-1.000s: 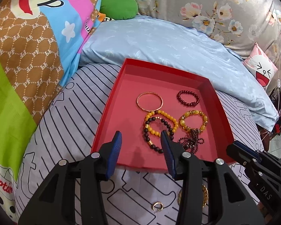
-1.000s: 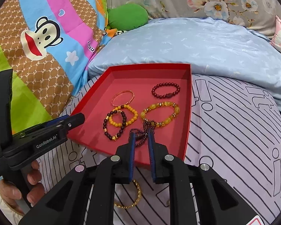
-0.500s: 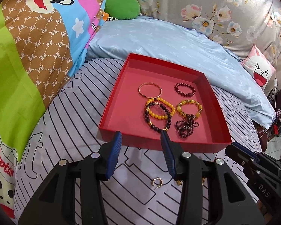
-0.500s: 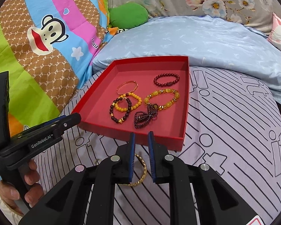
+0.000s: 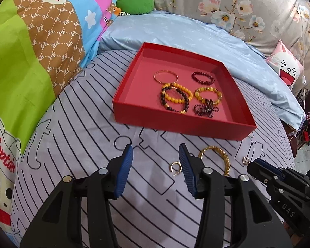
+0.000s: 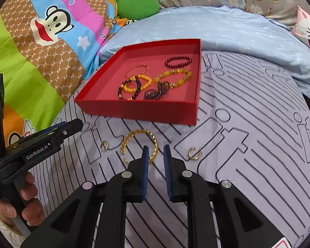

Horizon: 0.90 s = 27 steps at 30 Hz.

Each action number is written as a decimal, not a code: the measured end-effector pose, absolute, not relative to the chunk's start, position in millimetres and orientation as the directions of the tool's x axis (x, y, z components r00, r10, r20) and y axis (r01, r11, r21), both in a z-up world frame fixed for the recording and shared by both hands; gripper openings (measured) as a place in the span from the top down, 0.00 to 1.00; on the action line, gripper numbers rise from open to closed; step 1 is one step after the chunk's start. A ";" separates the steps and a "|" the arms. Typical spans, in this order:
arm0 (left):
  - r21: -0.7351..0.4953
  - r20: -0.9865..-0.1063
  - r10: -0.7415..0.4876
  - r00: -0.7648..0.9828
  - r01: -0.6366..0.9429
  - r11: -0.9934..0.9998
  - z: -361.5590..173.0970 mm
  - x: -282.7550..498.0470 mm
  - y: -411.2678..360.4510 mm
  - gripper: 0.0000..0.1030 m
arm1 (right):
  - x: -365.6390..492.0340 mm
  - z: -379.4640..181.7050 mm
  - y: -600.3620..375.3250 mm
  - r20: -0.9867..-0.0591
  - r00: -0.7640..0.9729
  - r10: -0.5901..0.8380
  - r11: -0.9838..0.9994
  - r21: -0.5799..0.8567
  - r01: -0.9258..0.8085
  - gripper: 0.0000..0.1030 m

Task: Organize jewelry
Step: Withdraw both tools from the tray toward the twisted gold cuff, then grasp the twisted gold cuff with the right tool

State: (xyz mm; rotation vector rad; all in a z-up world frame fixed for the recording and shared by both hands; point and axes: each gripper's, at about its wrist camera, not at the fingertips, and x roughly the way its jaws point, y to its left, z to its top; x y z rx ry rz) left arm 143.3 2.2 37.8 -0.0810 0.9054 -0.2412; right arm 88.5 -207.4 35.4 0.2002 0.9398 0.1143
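Ahead of both your tools the red tray (image 6: 146, 111) presents its near wall, with bare striped bedsheet (image 6: 248, 165) open to the right of your right gripper (image 6: 156, 155). That gripper's jaws have just been widening and grip nothing, its left pad perhaps just over the gold twisted bangle (image 6: 134, 136). Your left gripper (image 5: 156, 155), tilted down, gapes empty, a small gold ring (image 5: 175, 167) beside its right pad.

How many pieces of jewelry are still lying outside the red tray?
3, all on the striped sheet in front of the red tray: a gold bangle, one small gold ring on its left, another small gold ring on its right.
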 end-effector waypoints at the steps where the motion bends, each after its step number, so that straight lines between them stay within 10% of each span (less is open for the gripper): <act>1: -0.167 -0.771 -0.236 0.591 0.170 0.971 35.6 140.7 2.5 0.57 | 86.8 33.2 -204.6 -0.791 0.583 0.185 0.976 0.218 -0.015 0.73; 12: -0.157 -0.786 -0.194 0.587 0.115 0.981 20.7 131.4 19.8 0.47 | 100.6 17.8 -174.7 -0.796 0.578 0.178 0.982 0.184 -0.048 0.44; 27: -0.164 -0.806 -0.181 0.564 0.081 0.983 9.8 127.8 33.9 0.47 | 125.7 -3.5 -154.0 -0.811 0.572 0.123 0.992 0.119 -0.045 0.40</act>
